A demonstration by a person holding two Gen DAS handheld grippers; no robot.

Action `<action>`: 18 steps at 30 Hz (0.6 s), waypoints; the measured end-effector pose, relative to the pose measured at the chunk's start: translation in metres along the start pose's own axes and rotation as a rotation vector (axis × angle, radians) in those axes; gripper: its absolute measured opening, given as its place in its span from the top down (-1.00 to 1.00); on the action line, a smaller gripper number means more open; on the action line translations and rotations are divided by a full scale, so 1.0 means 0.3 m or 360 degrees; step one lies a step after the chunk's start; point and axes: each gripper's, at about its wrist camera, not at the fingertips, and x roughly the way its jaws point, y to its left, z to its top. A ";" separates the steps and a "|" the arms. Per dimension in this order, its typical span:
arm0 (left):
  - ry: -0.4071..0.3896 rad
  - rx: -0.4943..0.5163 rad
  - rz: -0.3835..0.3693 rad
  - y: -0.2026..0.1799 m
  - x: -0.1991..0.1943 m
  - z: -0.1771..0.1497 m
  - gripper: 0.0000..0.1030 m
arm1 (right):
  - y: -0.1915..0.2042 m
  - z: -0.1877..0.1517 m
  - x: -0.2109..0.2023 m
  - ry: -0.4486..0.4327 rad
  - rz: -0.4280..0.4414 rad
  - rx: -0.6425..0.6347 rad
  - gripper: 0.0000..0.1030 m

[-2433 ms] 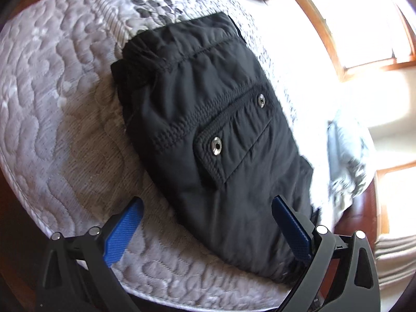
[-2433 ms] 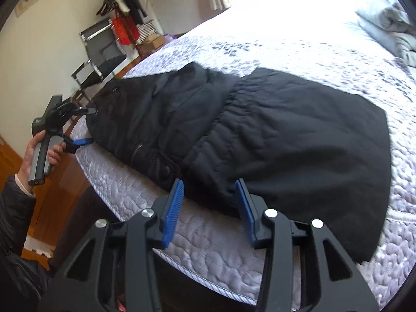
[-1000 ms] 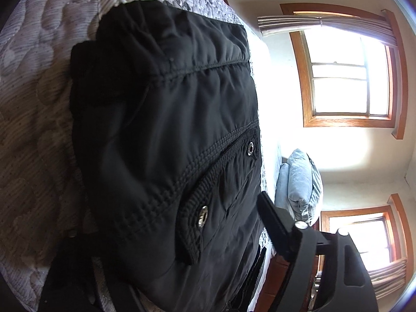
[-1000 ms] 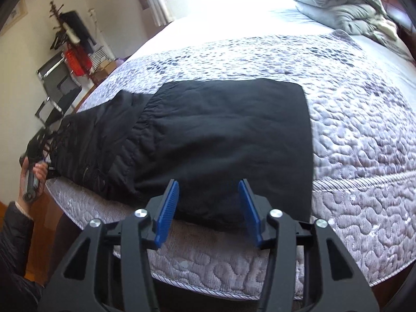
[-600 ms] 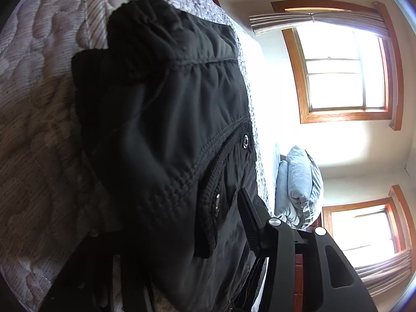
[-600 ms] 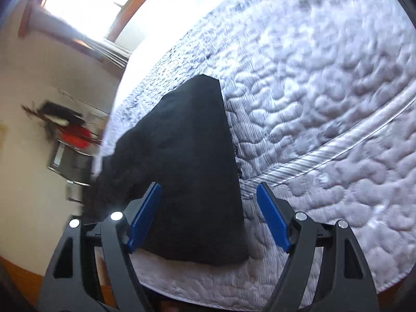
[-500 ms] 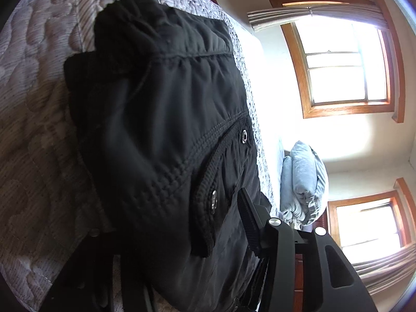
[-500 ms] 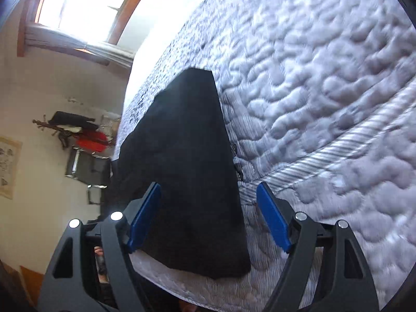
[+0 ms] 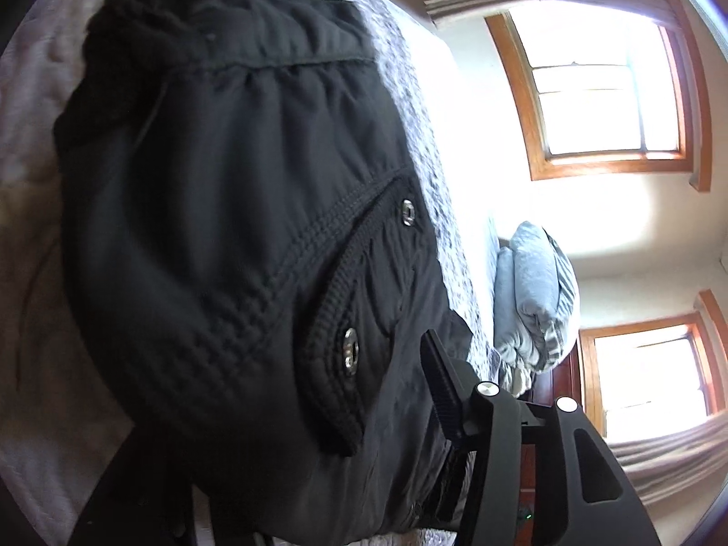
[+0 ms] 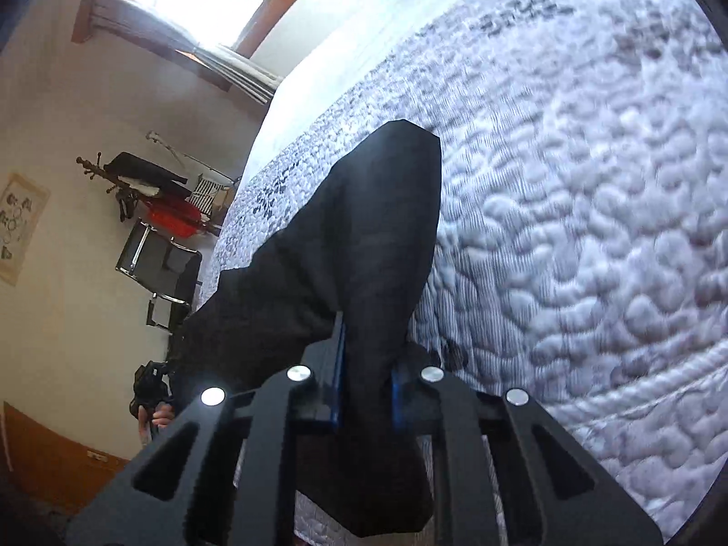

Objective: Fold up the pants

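The right claw (image 10: pixel 364 391) pinches the leg end of the black pants (image 10: pixel 364 236), and the left claw (image 9: pixel 318 432) bites the waist end by the pocket (image 9: pixel 359 318), though one of its fingers is hidden under the cloth. The pants lie along the near edge of the bed (image 10: pixel 591 227), so I think the slick cloth could slip out of a claw, or the bunched layers could fold crooked. No words show on the pants, and the poster (image 10: pixel 18 223) on the far wall is too small to read.

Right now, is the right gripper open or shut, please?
Shut: the right gripper pinches the pants hem between its blue pads.
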 end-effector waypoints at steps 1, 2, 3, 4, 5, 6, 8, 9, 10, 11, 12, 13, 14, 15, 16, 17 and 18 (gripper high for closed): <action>0.0007 0.0029 0.0010 0.000 0.017 -0.013 0.13 | 0.006 0.022 -0.014 -0.0029 -0.0016 -0.0012 0.74; 0.0014 0.0056 0.0032 -0.016 0.039 -0.019 0.22 | 0.003 0.038 -0.021 -0.0048 -0.0047 0.0006 0.74; 0.0020 0.0074 0.0070 -0.023 0.064 -0.022 0.27 | -0.016 0.049 -0.018 -0.0038 -0.0096 0.0025 0.74; 0.0014 0.0069 0.0114 -0.021 0.083 -0.025 0.29 | -0.036 0.055 -0.003 -0.0018 -0.0162 0.0035 0.72; 0.0002 0.0048 0.0138 -0.014 0.094 -0.028 0.29 | -0.057 0.048 0.021 0.0025 -0.0259 0.0045 0.66; -0.0006 0.0025 0.0145 -0.005 0.096 -0.031 0.29 | -0.076 0.033 0.035 0.0049 -0.0306 0.0055 0.61; 0.0000 0.0001 0.0143 0.010 0.087 -0.041 0.26 | -0.109 0.008 0.044 0.0034 -0.0302 0.0090 0.50; 0.0013 -0.0014 0.0134 0.016 0.084 -0.041 0.26 | -0.123 0.000 0.040 0.0015 -0.0278 0.0113 0.47; 0.0028 -0.0034 0.0131 0.028 0.080 -0.038 0.21 | -0.134 -0.005 0.038 0.0003 -0.0262 0.0134 0.44; 0.0044 -0.0052 0.0127 0.037 0.082 -0.031 0.05 | -0.142 -0.008 0.038 -0.0005 -0.0255 0.0148 0.41; 0.0074 -0.0046 0.0112 0.041 0.091 -0.023 -0.06 | -0.147 -0.010 0.043 -0.0011 -0.0263 0.0153 0.39; 0.0102 -0.0013 0.0094 0.031 0.104 -0.013 -0.28 | -0.161 -0.017 0.042 -0.0012 -0.0272 0.0153 0.37; 0.0111 0.0019 0.0087 0.018 0.108 -0.013 -0.46 | -0.163 -0.020 0.045 -0.0012 -0.0280 0.0151 0.36; 0.0119 0.0051 0.0107 -0.001 0.107 -0.022 -0.56 | -0.165 -0.023 0.046 -0.0015 -0.0282 0.0150 0.36; 0.0127 0.0070 0.0114 -0.038 0.105 -0.021 -0.74 | -0.168 -0.026 0.049 -0.0018 -0.0279 0.0154 0.36; 0.0131 0.0094 0.0128 -0.053 0.113 -0.025 -0.78 | -0.172 -0.025 0.050 -0.0021 -0.0273 0.0160 0.35; 0.0131 0.0116 0.0169 -0.065 0.122 -0.029 -0.78 | -0.170 -0.031 0.046 -0.0022 -0.0271 0.0163 0.35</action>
